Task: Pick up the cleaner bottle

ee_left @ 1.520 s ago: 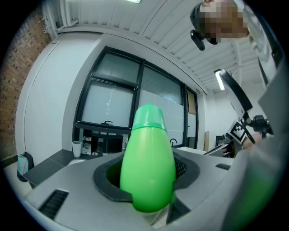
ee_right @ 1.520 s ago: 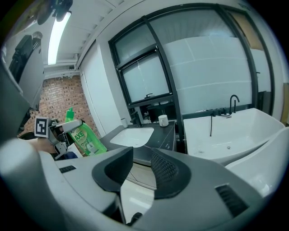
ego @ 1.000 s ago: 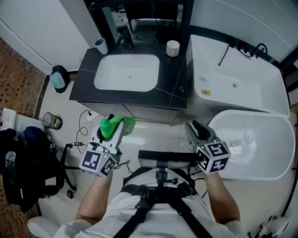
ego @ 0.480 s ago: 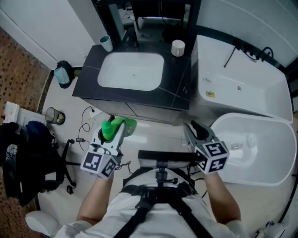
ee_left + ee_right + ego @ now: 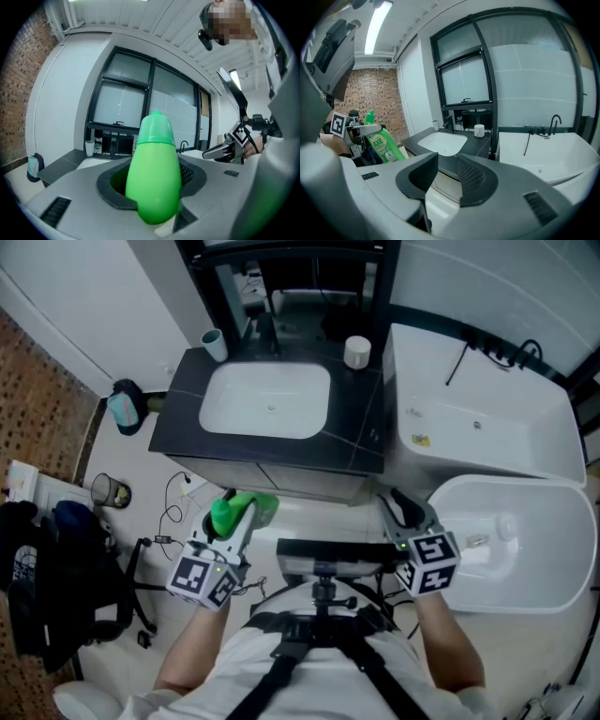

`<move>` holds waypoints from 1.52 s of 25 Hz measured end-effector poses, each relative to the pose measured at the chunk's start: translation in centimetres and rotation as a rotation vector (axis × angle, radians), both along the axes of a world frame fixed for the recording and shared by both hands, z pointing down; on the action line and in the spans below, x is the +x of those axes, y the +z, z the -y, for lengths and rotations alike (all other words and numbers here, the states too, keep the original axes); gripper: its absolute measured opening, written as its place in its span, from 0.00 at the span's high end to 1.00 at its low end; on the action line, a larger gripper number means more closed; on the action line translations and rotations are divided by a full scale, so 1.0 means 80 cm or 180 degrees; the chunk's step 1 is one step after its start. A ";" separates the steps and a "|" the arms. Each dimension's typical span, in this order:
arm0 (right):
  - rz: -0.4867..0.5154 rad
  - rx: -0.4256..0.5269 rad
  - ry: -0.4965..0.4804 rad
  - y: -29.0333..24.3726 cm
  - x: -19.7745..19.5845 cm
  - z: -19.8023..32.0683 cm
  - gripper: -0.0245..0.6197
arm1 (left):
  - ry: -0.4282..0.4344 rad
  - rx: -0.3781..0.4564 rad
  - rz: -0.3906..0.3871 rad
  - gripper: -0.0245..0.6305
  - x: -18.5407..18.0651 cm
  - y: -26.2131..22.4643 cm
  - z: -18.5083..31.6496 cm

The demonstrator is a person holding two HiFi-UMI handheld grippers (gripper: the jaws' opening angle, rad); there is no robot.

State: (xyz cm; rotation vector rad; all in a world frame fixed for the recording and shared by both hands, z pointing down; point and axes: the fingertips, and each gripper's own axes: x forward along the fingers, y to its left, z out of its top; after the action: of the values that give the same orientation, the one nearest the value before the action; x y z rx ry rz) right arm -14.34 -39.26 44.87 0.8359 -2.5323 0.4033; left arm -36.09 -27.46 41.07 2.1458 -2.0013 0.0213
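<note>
Standing roughly upright, cap uppermost, the green cleaner bottle point(image 5: 255, 506) is pinched between the jaws of the left gripper point(image 5: 236, 521) and is held in the air above the pale floor point(image 5: 141, 474), just in front of the dark counter point(image 5: 356, 442). In the left gripper view the bottle's rounded body is seen pressed against both pads, with its cap pointing away from the camera. The right gripper point(image 5: 403, 510) is held level with it on the other side of the person's body, well apart from the bottle; its jaws are spread and nothing is seen between them. In the right gripper view the bottle's label is turned towards the camera. A white sink point(image 5: 267, 401) is set into the counter. A pale cup point(image 5: 216, 341) is placed at the counter's far left corner, and what may be a white jar or roll point(image 5: 356, 351) is placed at its far right corner. A white bathtub point(image 5: 487, 427) is seen beside the counter.
</note>
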 end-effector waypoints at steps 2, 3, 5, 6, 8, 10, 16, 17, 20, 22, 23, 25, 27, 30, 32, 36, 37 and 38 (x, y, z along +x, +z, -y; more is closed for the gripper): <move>-0.0014 -0.0001 0.0036 0.001 -0.003 0.000 0.76 | 0.0009 -0.0010 0.0001 0.68 -0.008 0.001 -0.001; -0.0019 -0.0004 0.0049 0.002 -0.005 -0.001 0.76 | 0.0016 -0.0016 -0.0001 0.68 -0.011 0.001 -0.001; -0.0029 -0.0007 0.0071 0.003 -0.010 -0.002 0.76 | 0.0035 -0.0027 -0.0010 0.68 -0.018 0.003 -0.001; -0.0037 -0.0005 0.0082 0.004 -0.012 -0.003 0.76 | 0.0046 -0.0029 -0.0014 0.68 -0.020 0.004 0.000; -0.0055 0.0005 0.0100 0.004 -0.016 -0.004 0.76 | 0.0076 -0.0020 -0.0022 0.68 -0.023 0.004 0.001; -0.0074 0.0022 0.0117 0.004 -0.020 -0.005 0.76 | 0.0113 -0.0006 -0.0030 0.68 -0.025 0.004 0.003; -0.0071 0.0081 0.0233 0.002 -0.024 -0.003 0.80 | 0.0220 0.0010 -0.0025 0.68 -0.028 0.002 0.010; -0.0069 0.0088 0.0248 0.001 -0.025 -0.002 0.81 | 0.0235 0.0013 -0.0025 0.68 -0.028 0.002 0.011; -0.0080 0.0102 0.0283 0.001 -0.027 0.000 0.83 | 0.0274 0.0025 -0.0031 0.68 -0.029 0.001 0.015; -0.0096 0.0117 0.0303 0.001 -0.028 -0.001 0.86 | 0.0295 0.0041 -0.0037 0.68 -0.030 -0.001 0.015; -0.0102 0.0125 0.0308 0.000 -0.029 -0.001 0.88 | 0.0305 0.0046 -0.0036 0.69 -0.030 -0.001 0.016; -0.0086 0.0122 0.0311 -0.001 -0.032 -0.003 0.92 | 0.0322 0.0053 -0.0026 0.70 -0.030 -0.002 0.016; -0.0058 0.0108 0.0305 -0.002 -0.035 -0.004 0.94 | 0.0318 0.0078 -0.0009 0.71 -0.027 0.000 0.020; -0.0049 0.0105 0.0285 -0.005 -0.039 -0.003 0.94 | 0.0313 0.0152 -0.0024 0.73 -0.018 0.005 0.044; -0.0044 0.0127 0.0263 -0.007 -0.043 -0.004 0.94 | 0.0335 0.0191 -0.0047 0.72 -0.013 0.001 0.059; -0.0022 0.0135 0.0274 -0.013 -0.041 -0.002 0.94 | 0.0456 0.0305 -0.0031 0.72 -0.006 -0.020 0.077; -0.0018 0.0130 0.0283 -0.014 -0.040 -0.002 0.94 | 0.0479 0.0320 -0.0025 0.72 -0.005 -0.023 0.081; -0.0017 0.0124 0.0295 -0.014 -0.037 -0.002 0.94 | 0.0495 0.0329 -0.0022 0.72 -0.005 -0.025 0.083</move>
State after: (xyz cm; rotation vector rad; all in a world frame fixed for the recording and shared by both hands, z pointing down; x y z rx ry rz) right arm -17.34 -39.11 43.75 0.9704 -2.5106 0.3814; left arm -36.46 -34.09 39.03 2.3575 -1.8653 -0.0673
